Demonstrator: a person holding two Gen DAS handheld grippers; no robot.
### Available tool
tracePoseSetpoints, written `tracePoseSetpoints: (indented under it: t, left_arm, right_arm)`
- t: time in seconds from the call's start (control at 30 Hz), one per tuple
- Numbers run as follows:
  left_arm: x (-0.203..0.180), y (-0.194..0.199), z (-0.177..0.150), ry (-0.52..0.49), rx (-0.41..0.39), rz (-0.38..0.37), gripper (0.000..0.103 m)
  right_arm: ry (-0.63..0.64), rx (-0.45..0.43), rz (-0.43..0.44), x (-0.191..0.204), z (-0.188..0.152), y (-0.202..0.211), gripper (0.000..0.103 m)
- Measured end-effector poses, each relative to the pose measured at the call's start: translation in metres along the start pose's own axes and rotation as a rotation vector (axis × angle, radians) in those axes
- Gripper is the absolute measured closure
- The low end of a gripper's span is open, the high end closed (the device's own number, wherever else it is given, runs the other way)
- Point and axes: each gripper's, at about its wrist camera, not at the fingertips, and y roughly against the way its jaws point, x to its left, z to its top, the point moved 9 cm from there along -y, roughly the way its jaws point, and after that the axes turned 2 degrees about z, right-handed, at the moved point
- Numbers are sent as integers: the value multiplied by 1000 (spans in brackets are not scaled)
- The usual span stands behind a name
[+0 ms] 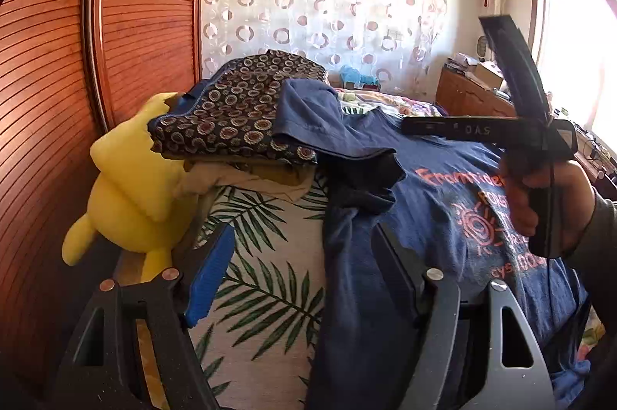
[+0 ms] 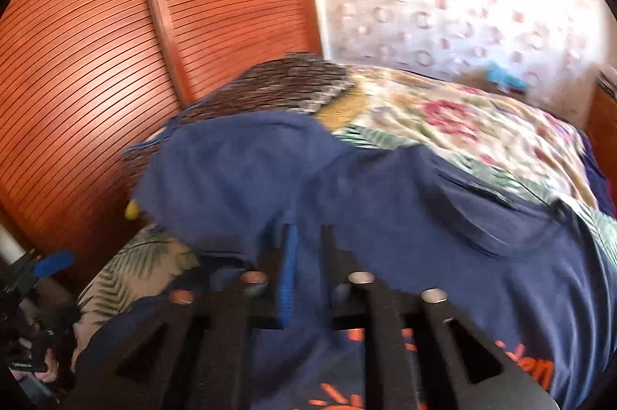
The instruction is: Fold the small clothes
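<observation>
Hanging off the bed edge, shirt.

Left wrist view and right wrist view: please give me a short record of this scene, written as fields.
garment: navy T-shirt, orange print facing up, spread on the leaf-print sheet
sleeve: one sleeve lies against the patterned cloth
left gripper: open, over the shirt's edge
right gripper: jaws a little apart, over the shirt; view blurred
nearby: yellow plush toy
</observation>
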Motion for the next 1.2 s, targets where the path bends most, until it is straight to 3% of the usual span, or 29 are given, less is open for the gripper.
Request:
tracePoseSetpoints:
  t: [0.03,0.07,0.23,0.3,0.4,0.43,0.47,0.5,0.53,0.63,0.67,0.77,0.83,0.9,0.93,1.07,1.13,1.2]
  left_arm:
    - [-1,0,-1,-5,1,-1,29]
    - [-1,0,-1,-10,3,-3,29]
    - [0,-4,-5,-13,18,0,29]
    - [0,-4,-7,-14,25,-2,29]
    - [-1,-4,-8,-19,28,-2,29]
    - [-1,-5,-8,-18,30,-3,29]
    - [-2,-5,-8,-19,31,-4,29]
    - [-3,-6,-8,-23,32,-6,29]
    - [-4,-6,-7,-27,33,-6,29]
    - [-9,-12,-3,-44,38,-16,29]
    - [-11,-15,-1,-52,43,-22,29]
    - [-18,-23,7,-78,39,-23,29]
    - [-24,-31,11,-86,46,-29,29]
    - [-30,-43,12,-100,72,-38,29]
    - [-32,-50,12,-110,88,-37,29]
    - [-35,-80,4,-166,202,-4,29]
    - [-36,-91,-2,-184,251,-2,29]
    - [-39,-94,-4,-189,271,-34,27]
  right_arm:
    - [26,5,37,11,-2,-5,50]
    - [50,14,54,18,-4,-10,48]
    - [192,109,57,41,-15,-52,47]
    - [255,161,17,46,-20,-67,47]
    - [270,199,0,50,-20,-85,47]
    - [253,191,-9,51,-17,-89,48]
    - [231,174,-7,51,-13,-89,57]
    - [202,144,5,49,-7,-86,90]
    - [180,111,0,44,-5,-79,95]
    - [56,50,-69,11,-8,-55,95]
    - [-14,57,-113,-6,-14,-51,95]
    - [-170,121,-100,-37,-42,-44,94]
    - [-121,162,-139,-45,-57,-41,78]
    - [-70,147,-197,-52,-62,-33,59]
    - [-53,129,-208,-54,-62,-30,54]
    - [-28,82,-243,-47,-59,-16,52]
    - [-17,72,-209,-28,-52,-21,52]
    - [1,69,-219,-21,-48,-24,52]
